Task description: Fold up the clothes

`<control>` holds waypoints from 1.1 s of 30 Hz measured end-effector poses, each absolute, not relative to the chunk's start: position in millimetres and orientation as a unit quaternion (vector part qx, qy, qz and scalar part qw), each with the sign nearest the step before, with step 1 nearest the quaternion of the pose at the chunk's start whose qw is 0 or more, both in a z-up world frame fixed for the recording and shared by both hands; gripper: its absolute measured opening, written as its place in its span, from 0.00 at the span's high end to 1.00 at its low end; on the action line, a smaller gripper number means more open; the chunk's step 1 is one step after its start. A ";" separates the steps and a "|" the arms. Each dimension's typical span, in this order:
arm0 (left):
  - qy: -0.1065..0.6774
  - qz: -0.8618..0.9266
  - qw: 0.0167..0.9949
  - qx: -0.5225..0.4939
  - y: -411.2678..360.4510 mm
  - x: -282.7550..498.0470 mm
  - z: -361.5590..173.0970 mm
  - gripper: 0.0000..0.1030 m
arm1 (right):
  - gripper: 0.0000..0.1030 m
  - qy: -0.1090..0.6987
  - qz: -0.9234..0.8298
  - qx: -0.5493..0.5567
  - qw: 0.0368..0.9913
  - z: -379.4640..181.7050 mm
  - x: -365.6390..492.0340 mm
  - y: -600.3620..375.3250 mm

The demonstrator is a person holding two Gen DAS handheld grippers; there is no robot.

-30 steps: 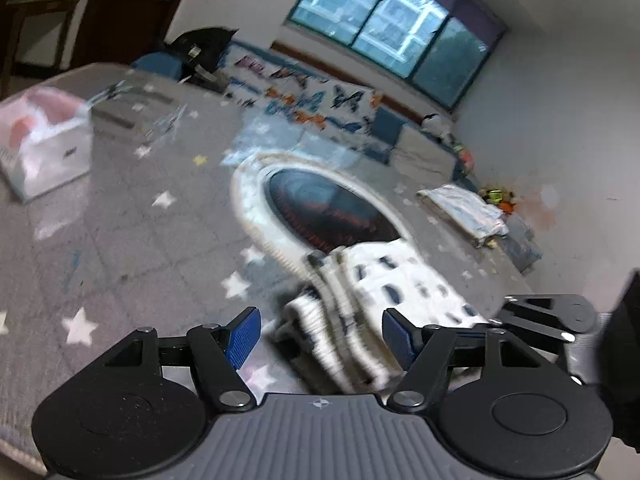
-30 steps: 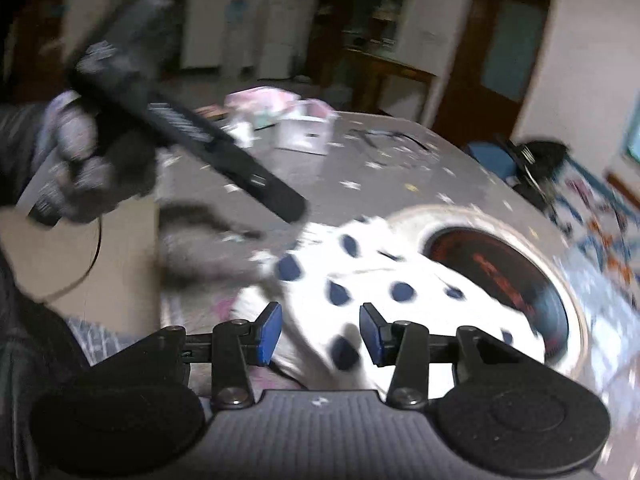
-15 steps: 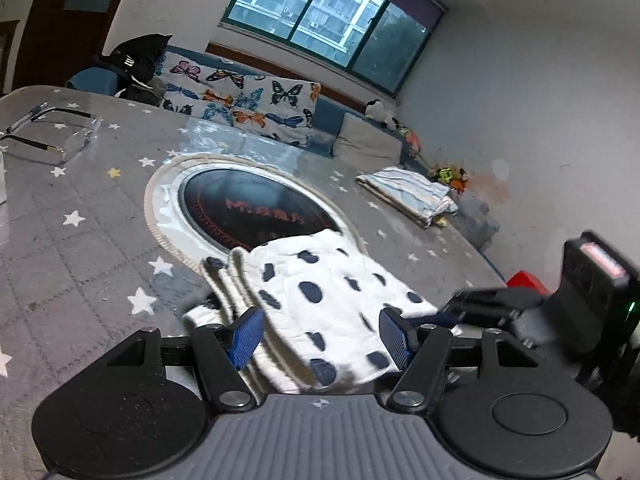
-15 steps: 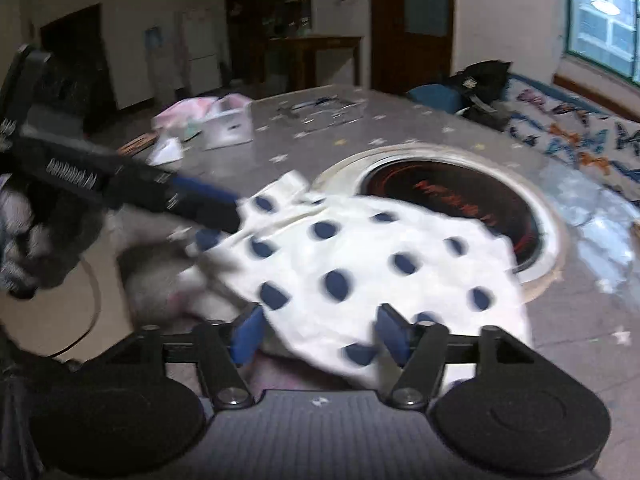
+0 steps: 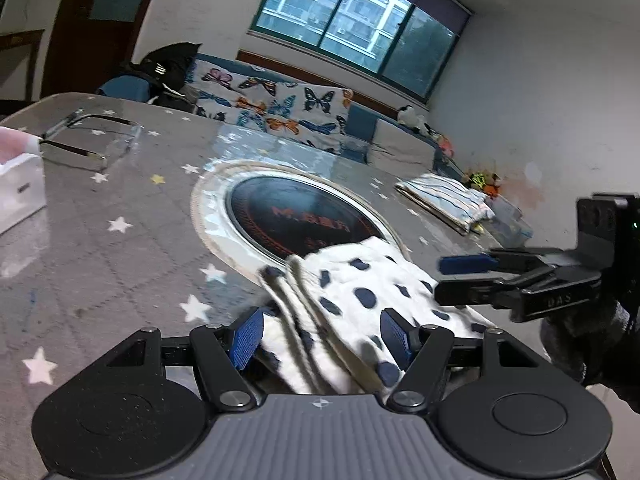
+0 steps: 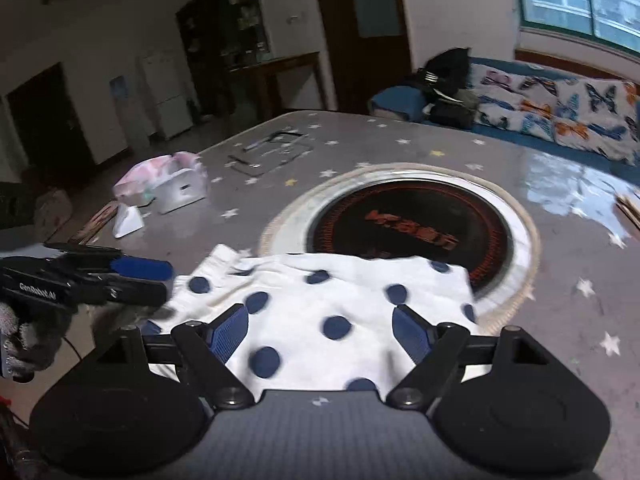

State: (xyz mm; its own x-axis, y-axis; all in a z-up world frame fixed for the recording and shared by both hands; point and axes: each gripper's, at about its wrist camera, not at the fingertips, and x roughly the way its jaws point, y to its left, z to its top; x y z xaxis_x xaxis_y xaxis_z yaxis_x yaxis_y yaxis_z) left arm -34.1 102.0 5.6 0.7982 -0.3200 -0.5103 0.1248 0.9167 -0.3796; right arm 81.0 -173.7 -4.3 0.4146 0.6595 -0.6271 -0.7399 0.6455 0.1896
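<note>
Legibly, we read "GenRobot.AI" printed in white on the side of our left gripper (image 6: 140,276) where it showed in the right wrist view, and "DAS" stamped on the body of our right gripper (image 5: 460,278) in the left wrist view. Red lettering ran across the black glass of the round cooktop (image 5: 304,222) ahead of both pairs of fingers, but we could not make out its characters. Our left gripper (image 5: 322,334) had its blue pads apart, with the white garment with navy dots (image 5: 360,300) lying folded between them; its near end was hidden under the gripper body, and no pad pressed on it. Our right gripper (image 6: 320,332) was spreading its jaws, the same garment (image 6: 320,308) lying flat between and beyond the pads and overlapping the cooktop's (image 6: 412,224) pale rim. Whether the cloth touched the pads we could not tell. Farther beyond the fingers the grey star-printed table (image 5: 100,248) carried a white box (image 5: 16,192), cut off at the frame edge, and a striped folded cloth (image 5: 444,196). Behind stood a butterfly-print sofa (image 5: 276,108) under a wide window (image 5: 352,28).
</note>
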 end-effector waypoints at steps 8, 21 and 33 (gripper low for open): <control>0.279 -0.139 0.939 -0.146 83.6 -18.4 17.6 0.34 | 0.21 0.365 0.394 -0.089 0.839 -25.1 71.1 -171.2; 0.301 -0.132 0.941 -0.074 60.8 -25.0 -8.1 0.33 | 0.20 0.368 0.351 -0.106 0.854 -46.3 29.8 -212.5; 0.312 -0.125 0.938 -0.088 69.6 -31.1 -13.7 0.32 | 0.00 0.317 0.372 -0.052 0.871 -11.3 58.1 -199.2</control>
State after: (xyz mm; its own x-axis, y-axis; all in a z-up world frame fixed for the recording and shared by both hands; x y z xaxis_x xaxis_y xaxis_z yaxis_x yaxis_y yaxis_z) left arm -31.1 69.6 -13.7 0.7746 -0.2892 -0.5624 0.1798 0.9533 -0.2425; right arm 58.1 -199.2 -11.3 0.5222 0.6153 -0.5906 -0.6807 0.7178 0.1461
